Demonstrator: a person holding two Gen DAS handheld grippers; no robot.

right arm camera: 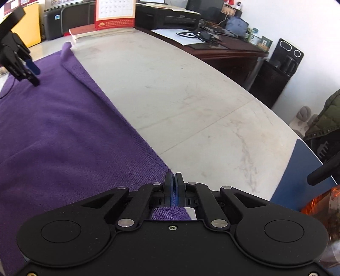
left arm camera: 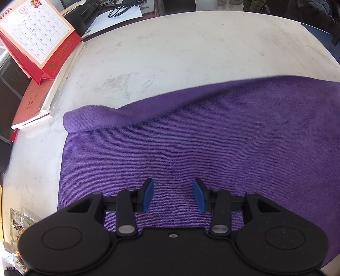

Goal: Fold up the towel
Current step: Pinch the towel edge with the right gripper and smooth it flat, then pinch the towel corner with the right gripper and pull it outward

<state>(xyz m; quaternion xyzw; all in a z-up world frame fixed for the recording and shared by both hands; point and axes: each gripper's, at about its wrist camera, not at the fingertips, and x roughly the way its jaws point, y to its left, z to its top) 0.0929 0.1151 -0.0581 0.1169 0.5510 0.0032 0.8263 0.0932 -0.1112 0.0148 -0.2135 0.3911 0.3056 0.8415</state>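
Observation:
A purple towel (left arm camera: 191, 144) lies spread on the pale stone table (left arm camera: 170, 46), its far edge lifted and rolled over on itself (left arm camera: 91, 121). My left gripper (left arm camera: 173, 195) hovers over the towel's near part, open, with only flat cloth showing between its blue pads. In the right wrist view the same towel (right arm camera: 53, 127) covers the left half. My right gripper (right arm camera: 174, 186) is shut on the towel's edge at its near right corner, purple cloth pinched between the pads. The left gripper (right arm camera: 31, 74) shows at the far left of that view, above the towel.
A red desk calendar (left arm camera: 36, 40) stands on a stack of books (left arm camera: 38, 99) at the table's far left. Behind the table a dark desk (right arm camera: 223, 48) carries a printer (right arm camera: 167, 17), cables and papers. A blue chair (right arm camera: 301, 174) and an orange packet (right arm camera: 325, 203) are at the right.

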